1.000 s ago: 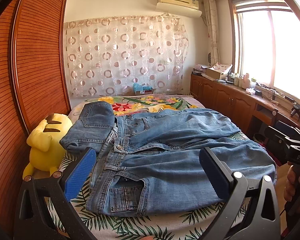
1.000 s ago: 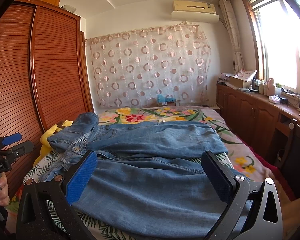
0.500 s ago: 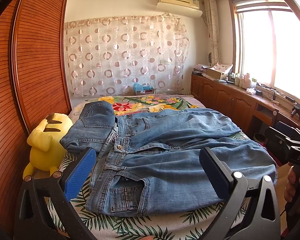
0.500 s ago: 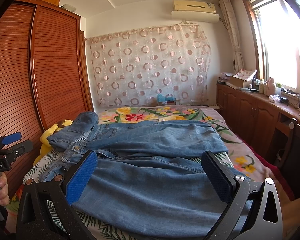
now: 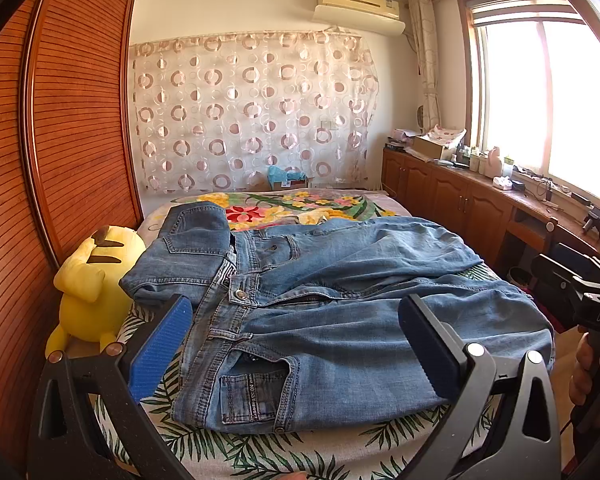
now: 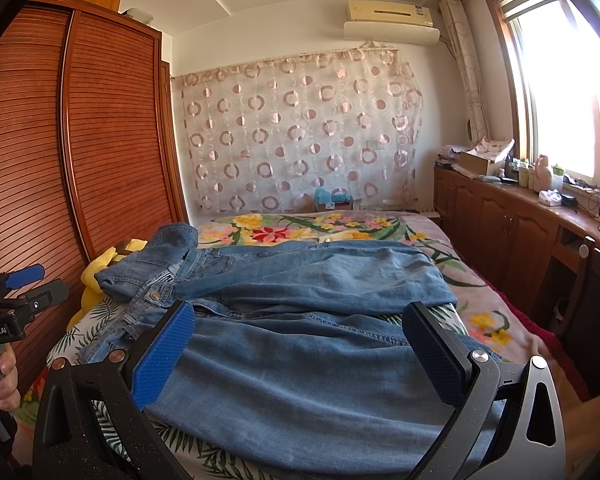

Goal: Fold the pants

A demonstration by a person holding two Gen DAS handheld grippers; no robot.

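Blue jeans (image 5: 340,312) lie spread across the bed, waistband to the left with one corner flipped over, legs running right. They also show in the right wrist view (image 6: 300,320). My left gripper (image 5: 296,340) is open and empty, held above the near waistband and pocket. My right gripper (image 6: 300,352) is open and empty, held over the near leg. Each gripper shows at the edge of the other's view: the right one (image 5: 592,304), the left one (image 6: 16,296).
The bed (image 5: 300,448) has a floral and leaf-print cover. A yellow plush toy (image 5: 92,280) sits at the bed's left edge against the wooden wardrobe (image 5: 60,140). Wooden cabinets (image 5: 460,200) with clutter run under the window on the right.
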